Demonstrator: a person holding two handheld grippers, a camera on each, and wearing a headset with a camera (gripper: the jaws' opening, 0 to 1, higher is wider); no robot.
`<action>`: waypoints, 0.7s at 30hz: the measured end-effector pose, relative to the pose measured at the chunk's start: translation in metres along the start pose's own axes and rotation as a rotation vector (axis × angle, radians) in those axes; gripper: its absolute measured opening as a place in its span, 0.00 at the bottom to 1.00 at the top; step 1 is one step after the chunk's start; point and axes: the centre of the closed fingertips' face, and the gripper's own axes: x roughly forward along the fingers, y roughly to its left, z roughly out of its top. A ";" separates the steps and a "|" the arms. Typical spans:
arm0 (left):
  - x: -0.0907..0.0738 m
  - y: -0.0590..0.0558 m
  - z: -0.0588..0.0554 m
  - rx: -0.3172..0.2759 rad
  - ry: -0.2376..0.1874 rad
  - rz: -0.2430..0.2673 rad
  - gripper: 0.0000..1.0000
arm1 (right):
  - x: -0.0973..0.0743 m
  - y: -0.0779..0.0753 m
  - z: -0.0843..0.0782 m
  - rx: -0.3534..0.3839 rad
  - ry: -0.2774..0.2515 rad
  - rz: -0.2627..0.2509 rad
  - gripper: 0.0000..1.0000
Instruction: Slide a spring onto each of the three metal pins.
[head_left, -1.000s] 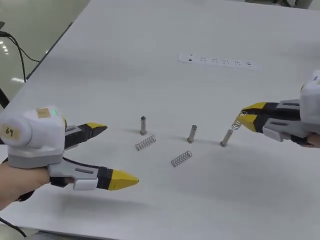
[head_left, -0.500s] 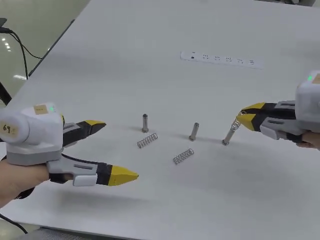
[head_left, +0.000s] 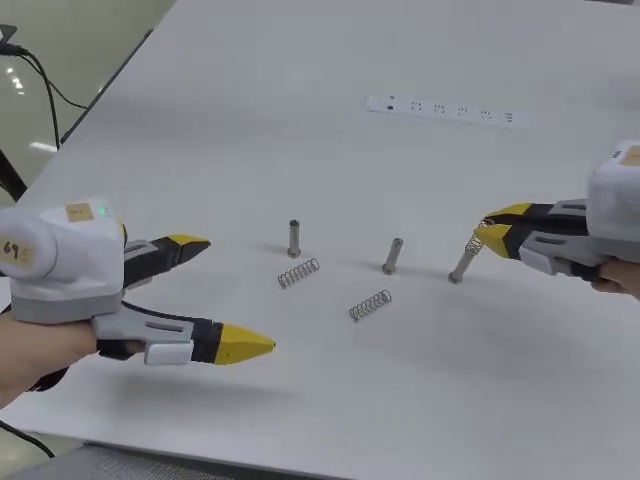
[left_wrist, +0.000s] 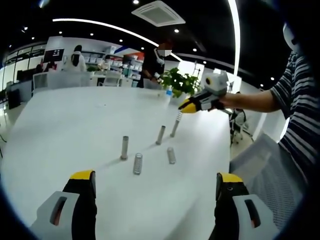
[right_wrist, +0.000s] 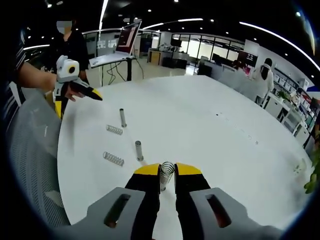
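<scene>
The white table (head_left: 300, 130) carries the whole job, and by the look of it the task is barely under way: no pin wears a seated spring, one spring is being offered to a pin, and two springs lie loose on the surface. A power strip (head_left: 447, 111) lies well behind the work and plays no part. The left gripper (head_left: 238, 293) hovers low at the near left with its jaws spread wide and nothing between them, well apart from all the parts. The right gripper (head_left: 488, 232) comes in from the right with its jaws drawn narrow, pinching one spring. The three metal pins stand in a loose row: the left pin (head_left: 294, 238) upright and bare, the middle pin (head_left: 392, 256) bare, and the right pin (head_left: 462, 265) leaning with its top toward the right gripper's tips. The held spring (head_left: 476, 240) hangs from those tips and meets the top of the right pin; whether it has gone over the tip I cannot tell. In the right gripper view the coil (right_wrist: 167, 172) sits squarely between the yellow tips. One loose spring (head_left: 299, 273) lies just beside the left pin, the other loose spring (head_left: 370, 305) near the middle pin on its near side. I judge two full placements remain after this one.
</scene>
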 end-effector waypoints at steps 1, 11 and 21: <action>0.000 0.000 0.000 -0.002 -0.001 -0.001 0.97 | 0.001 0.000 -0.001 -0.001 0.003 0.000 0.08; -0.003 0.000 0.002 0.000 0.000 0.003 0.96 | 0.014 0.004 -0.018 -0.005 0.044 0.012 0.08; -0.004 0.000 0.002 0.001 0.004 0.004 0.96 | 0.029 0.005 -0.042 -0.002 0.103 0.011 0.08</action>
